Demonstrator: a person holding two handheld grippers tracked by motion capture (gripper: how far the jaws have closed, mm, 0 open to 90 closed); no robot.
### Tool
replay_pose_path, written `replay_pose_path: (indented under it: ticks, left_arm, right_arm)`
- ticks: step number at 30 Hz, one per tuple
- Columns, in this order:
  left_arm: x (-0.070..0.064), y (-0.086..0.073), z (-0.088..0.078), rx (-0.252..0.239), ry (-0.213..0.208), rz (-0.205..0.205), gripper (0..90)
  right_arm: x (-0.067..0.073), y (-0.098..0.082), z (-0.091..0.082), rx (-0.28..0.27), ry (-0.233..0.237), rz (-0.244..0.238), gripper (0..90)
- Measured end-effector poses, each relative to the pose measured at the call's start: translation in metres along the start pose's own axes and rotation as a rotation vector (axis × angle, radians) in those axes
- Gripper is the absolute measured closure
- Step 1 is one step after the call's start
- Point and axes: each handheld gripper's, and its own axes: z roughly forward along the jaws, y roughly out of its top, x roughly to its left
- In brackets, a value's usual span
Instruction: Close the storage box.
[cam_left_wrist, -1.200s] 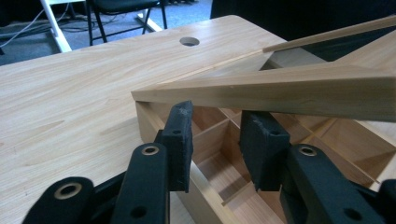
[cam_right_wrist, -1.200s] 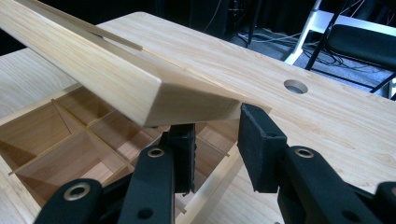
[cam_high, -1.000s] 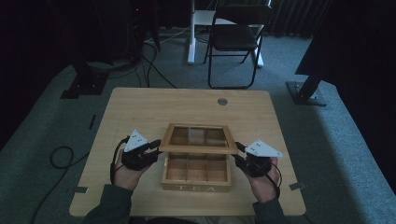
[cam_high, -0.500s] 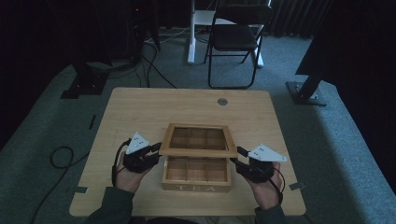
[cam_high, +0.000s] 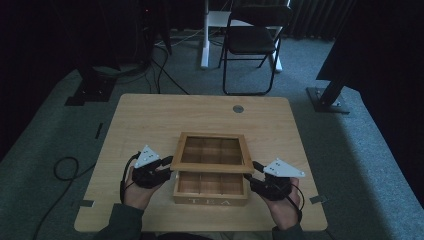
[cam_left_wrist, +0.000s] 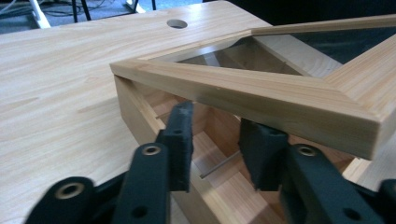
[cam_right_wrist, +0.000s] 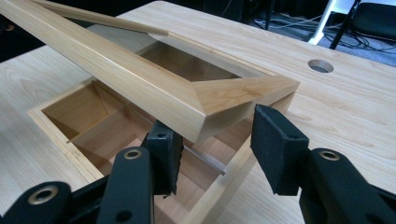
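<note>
While half-raised, lid (cam_high: 212, 152) between left gripper (cam_high: 166, 162) and right gripper (cam_high: 256, 167); both slightly parted, just opening, empty.

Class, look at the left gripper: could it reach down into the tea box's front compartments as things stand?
Probably yes: the glass lid is propped up off the tea box, leaving the front compartments uncovered, and the left gripper, jaws just opening with nothing between them, sits right at that gap.

Both hands rest low and level, left gripper (cam_high: 167, 161) and right gripper (cam_high: 256, 166) pointing inward, jaws just opening.
</note>
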Motion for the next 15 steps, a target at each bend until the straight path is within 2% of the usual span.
replay_pose_path:
  ticks: [3, 15]
  left_arm:
    - [-0.0029, -0.0015, -0.0012, -0.002, -0.002, 0.0, 60.8]
    - [-0.0081, -0.0046, -0.0096, -0.003, -0.006, 0.0, 53.8]
  right_arm:
    - [0.0021, -0.0019, -0.0002, 0.002, -0.013, -0.012, 53.7]
    - [0.0035, -0.0054, -0.0008, -0.004, -0.013, -0.01, 54.2]
